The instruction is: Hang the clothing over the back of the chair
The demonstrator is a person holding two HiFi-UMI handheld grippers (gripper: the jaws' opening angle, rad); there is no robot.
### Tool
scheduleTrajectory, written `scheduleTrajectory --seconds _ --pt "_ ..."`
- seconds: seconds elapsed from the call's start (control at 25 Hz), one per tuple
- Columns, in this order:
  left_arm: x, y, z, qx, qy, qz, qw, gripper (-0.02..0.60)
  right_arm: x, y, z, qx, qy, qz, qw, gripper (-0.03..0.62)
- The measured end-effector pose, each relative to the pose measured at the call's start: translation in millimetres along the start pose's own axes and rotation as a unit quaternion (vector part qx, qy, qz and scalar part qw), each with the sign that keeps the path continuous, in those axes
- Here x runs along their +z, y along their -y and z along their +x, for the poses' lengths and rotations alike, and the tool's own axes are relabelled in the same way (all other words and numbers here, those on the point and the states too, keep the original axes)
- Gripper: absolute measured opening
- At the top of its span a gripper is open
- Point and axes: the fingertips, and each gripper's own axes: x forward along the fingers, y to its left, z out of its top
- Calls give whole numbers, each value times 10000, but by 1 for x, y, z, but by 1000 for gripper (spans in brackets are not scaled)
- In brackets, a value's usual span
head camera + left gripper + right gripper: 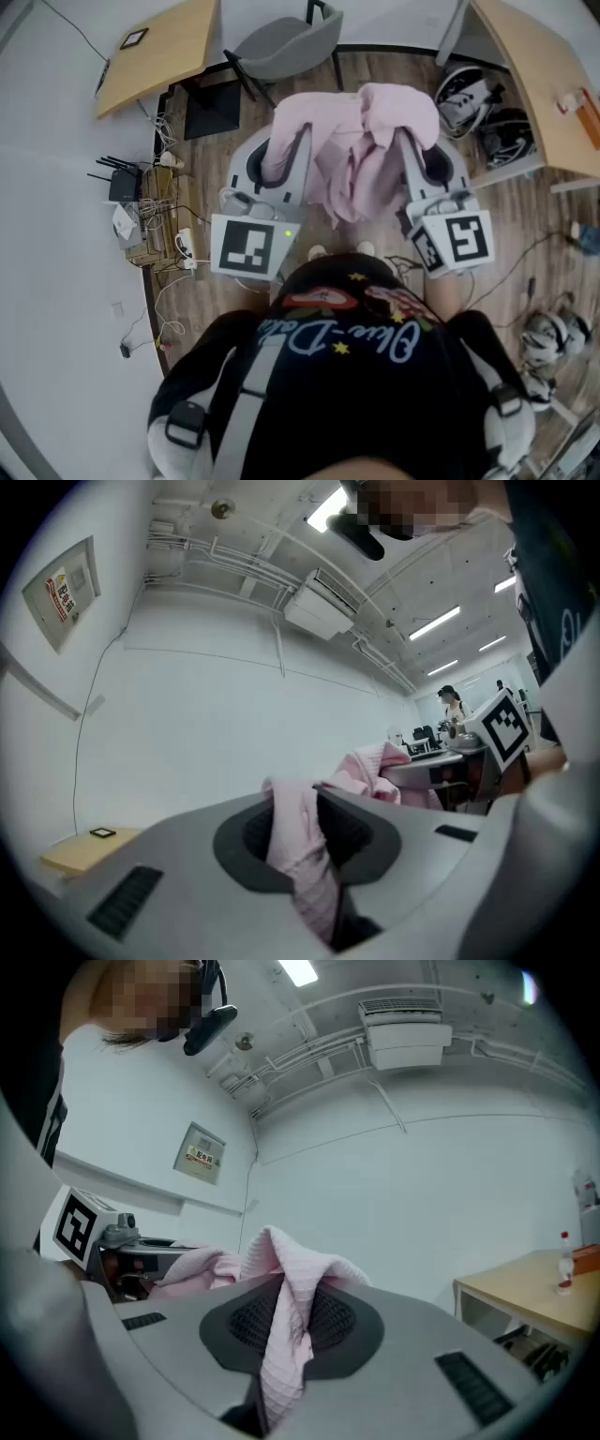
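A pink garment (361, 155) hangs bunched between my two grippers, held up in front of the person. My left gripper (281, 155) is shut on one edge of the pink garment (300, 850), with cloth pinched between its pads. The right gripper (412, 141) is shut on the other edge of the garment (286, 1335), a fold sticking up above the jaws. A grey chair (286, 42) stands on the wooden floor beyond the garment, its back toward me. Both grippers point level.
A wooden table (159, 52) stands at the far left and another (539, 75) at the far right. Helmets (473, 103) lie under the right table. A router and cables (141, 202) sit along the left wall. More gear (553, 342) lies at the right.
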Motion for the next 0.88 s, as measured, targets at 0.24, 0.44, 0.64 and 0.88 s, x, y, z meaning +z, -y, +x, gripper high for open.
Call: scheduleTrajectory --seconds 0.24,0.44,0.64,0.88 --pt "1 6 5 4 -9 -9 10000 57 0 8 -3 4 29 106 9999 44" --pt "3 17 14 0 -7 43 10000 57 0 21 -8 -11 26 81 10000 44" --pt "6 33 29 -13 12 42 10000 57 1 42 -15 -41 46 29 10000 44" --pt "13 57 49 -9 72 76 9999 57 5 70 -26 -34 83 -98 9999 44"
